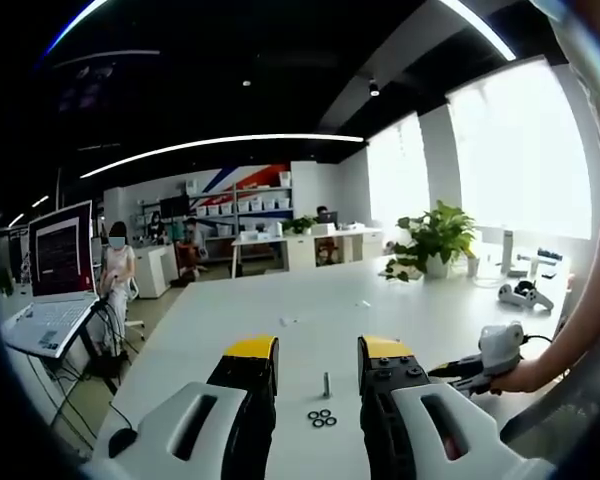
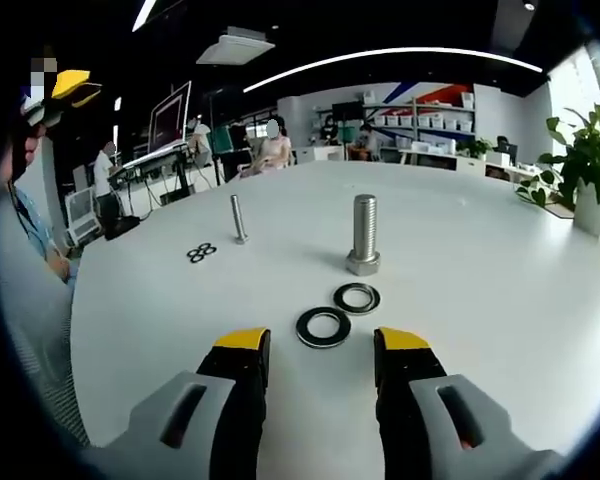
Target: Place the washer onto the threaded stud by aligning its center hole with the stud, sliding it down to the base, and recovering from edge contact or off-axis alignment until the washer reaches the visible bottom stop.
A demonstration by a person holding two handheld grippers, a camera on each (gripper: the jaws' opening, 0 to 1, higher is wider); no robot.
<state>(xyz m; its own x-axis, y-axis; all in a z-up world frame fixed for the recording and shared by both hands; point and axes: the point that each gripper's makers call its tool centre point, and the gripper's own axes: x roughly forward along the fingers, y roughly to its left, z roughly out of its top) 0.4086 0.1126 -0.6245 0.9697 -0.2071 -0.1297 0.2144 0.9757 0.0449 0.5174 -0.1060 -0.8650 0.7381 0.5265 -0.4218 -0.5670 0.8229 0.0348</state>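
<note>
In the right gripper view a large threaded bolt (image 2: 364, 235) stands head-down on the white table (image 2: 480, 300). Two large dark washers lie flat in front of it, one (image 2: 323, 326) nearer and one (image 2: 357, 298) close to the bolt's base. My right gripper (image 2: 323, 346) is open just short of the nearer washer, holding nothing. A thin small stud (image 2: 239, 218) and a cluster of small washers (image 2: 201, 252) sit further left. In the left gripper view my left gripper (image 1: 318, 350) is open above the table, with the small stud (image 1: 326, 385) and small washers (image 1: 321, 418) between its jaws' lines. The right gripper (image 1: 485, 362) shows there, held in a hand.
A laptop (image 1: 50, 320) on a stand is off the table's left side, with a mouse (image 1: 123, 440) near that edge. A potted plant (image 1: 435, 240) and white devices (image 1: 525, 295) stand at the far right. People sit at desks in the background.
</note>
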